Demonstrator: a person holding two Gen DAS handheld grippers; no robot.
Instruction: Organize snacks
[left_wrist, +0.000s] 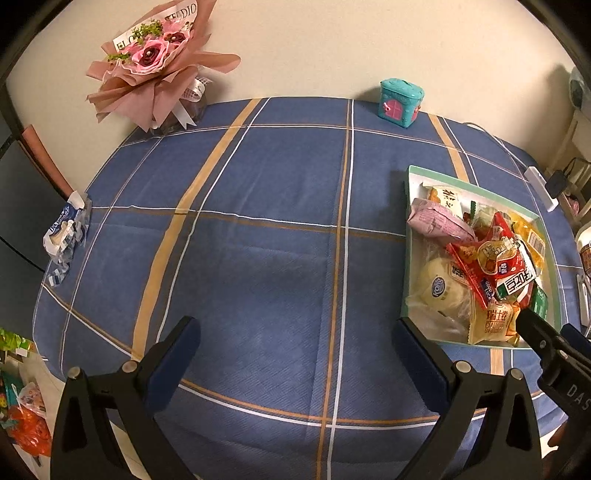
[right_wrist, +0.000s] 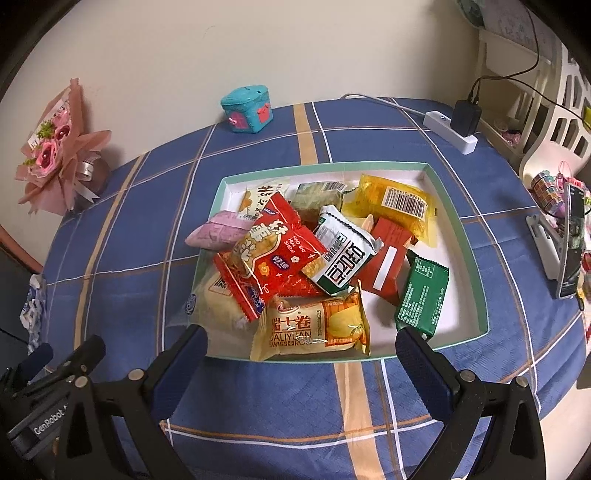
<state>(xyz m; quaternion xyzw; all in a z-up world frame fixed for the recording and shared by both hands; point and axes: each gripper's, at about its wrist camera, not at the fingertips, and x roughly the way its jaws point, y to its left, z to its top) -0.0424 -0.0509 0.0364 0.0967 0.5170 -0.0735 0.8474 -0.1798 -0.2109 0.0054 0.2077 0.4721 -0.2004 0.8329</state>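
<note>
A shallow mint-rimmed box (right_wrist: 476, 258) (left_wrist: 410, 236) on the blue checked tablecloth holds several wrapped snacks. Among them are a red peanut pack (right_wrist: 273, 254), a yellow Swiss roll pack (right_wrist: 314, 328) (left_wrist: 493, 325), a green pack (right_wrist: 423, 295), a yellow pack with a barcode (right_wrist: 399, 203) and a pink pack (right_wrist: 218, 230) that overhangs the left rim. My right gripper (right_wrist: 301, 350) is open just in front of the box's near edge, empty. Over bare cloth left of the box, my left gripper (left_wrist: 295, 339) is open and empty too.
A pink bouquet (left_wrist: 155, 62) and a teal toy box (left_wrist: 399, 103) stand at the table's far edge. A crumpled blue-white wrapper (left_wrist: 66, 232) lies at the left edge. A white power strip (right_wrist: 452, 131) with a charger and a phone on a stand (right_wrist: 570, 243) sit on the right.
</note>
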